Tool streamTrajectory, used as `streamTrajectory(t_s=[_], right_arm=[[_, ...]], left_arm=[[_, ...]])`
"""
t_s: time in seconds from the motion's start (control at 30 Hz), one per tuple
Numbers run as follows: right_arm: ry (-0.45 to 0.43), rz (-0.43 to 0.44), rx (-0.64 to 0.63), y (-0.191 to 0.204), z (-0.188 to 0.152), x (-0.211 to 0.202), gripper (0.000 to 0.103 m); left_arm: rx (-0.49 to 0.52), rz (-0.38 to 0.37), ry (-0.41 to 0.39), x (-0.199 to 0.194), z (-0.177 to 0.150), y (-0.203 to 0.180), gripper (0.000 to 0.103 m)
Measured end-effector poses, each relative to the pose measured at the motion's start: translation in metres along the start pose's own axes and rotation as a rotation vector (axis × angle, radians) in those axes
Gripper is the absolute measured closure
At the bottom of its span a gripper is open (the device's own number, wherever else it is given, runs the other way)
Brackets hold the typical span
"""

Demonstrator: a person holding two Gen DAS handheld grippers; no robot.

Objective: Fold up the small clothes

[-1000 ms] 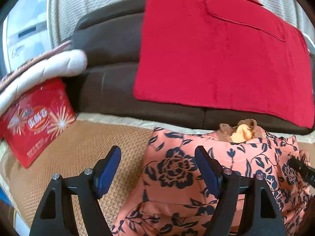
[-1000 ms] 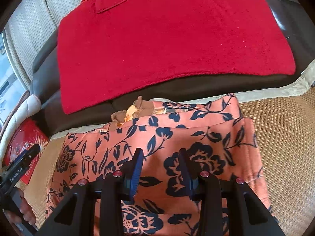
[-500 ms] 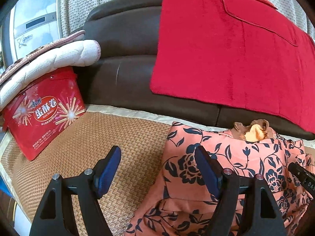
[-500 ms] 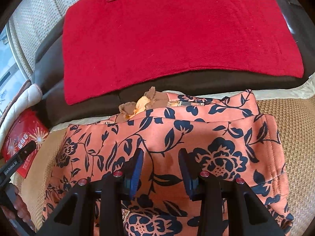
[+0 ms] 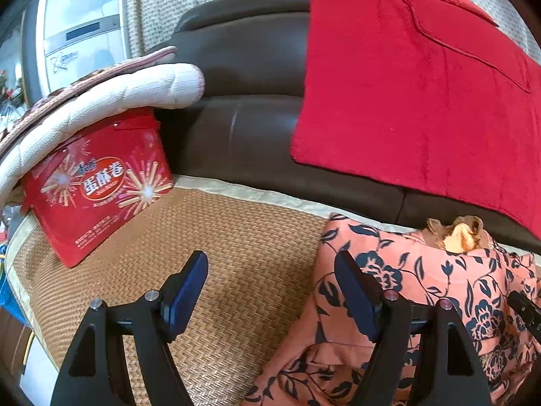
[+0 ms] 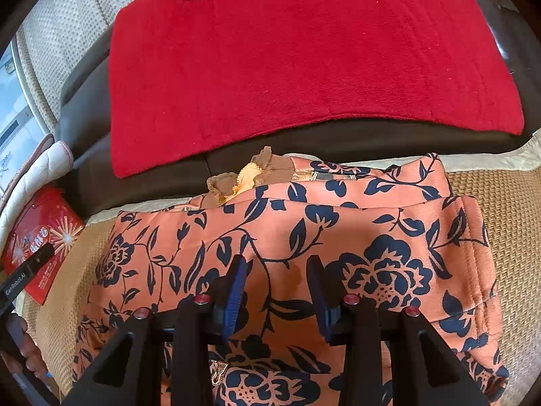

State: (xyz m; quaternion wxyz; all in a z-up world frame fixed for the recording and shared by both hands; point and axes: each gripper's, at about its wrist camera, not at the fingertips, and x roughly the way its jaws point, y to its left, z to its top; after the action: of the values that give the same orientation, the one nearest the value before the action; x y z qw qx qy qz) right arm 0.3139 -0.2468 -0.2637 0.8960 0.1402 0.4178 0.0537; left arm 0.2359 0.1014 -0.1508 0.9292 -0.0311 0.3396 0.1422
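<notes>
Left wrist view: left gripper [image 5: 270, 291] sits at bottom centre w/ jaws wide apart, nothing between them; under the gap is bare woven mat [image 5: 236, 253]. Its right-hand finger overlaps the left edge of the floral garment [image 5: 422, 280], an orange-pink piece w/ dark navy flowers, which fills the lower right of frame and lies on the mat, back edge up against the dark brown sofa [image 5: 243, 77]. Can't tell if that finger actually touches the cloth. A bit of tan/yellow frilly fabric [image 5: 456, 237] pokes out at the garment's far edge. Red towel [image 5: 422, 94] hangs over the sofa, upper right. Red snack box [image 5: 98, 182] w/ firework print leans at left on the mat, a white quilted pad [image 5: 111, 98] resting over its top. Right wrist view: right gripper [image 6: 275, 287] at bottom centre, jaws partly apart, over the middle of the garment [image 6: 338, 237]; cloth shows flat in the gap, pads don't pinch it. Garment spreads across most of the lower frame, right side folded over into a thick edge. Red towel [image 6: 287, 50] fills the top; snack box [image 6: 44, 237] at left edge, w/ the other gripper's black tip just in front of it, and a hand [image 6: 30, 355] at lower left.
</notes>
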Motion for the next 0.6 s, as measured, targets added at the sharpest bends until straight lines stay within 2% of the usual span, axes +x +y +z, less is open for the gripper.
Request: streamTrajectory(t_s=[0.47,0.6], right_arm=[[0.005,0.007,-0.013,0.002,0.0,0.004,0.062],[0.032,-0.019,-0.002,-0.001,0.0,0.008,0.062]], left_arm=[[-0.034,0.046,0.003,0.002,0.001,0.012,0.025],[-0.007,0.033,0.059,0.019,-0.001,0.011,0.025]])
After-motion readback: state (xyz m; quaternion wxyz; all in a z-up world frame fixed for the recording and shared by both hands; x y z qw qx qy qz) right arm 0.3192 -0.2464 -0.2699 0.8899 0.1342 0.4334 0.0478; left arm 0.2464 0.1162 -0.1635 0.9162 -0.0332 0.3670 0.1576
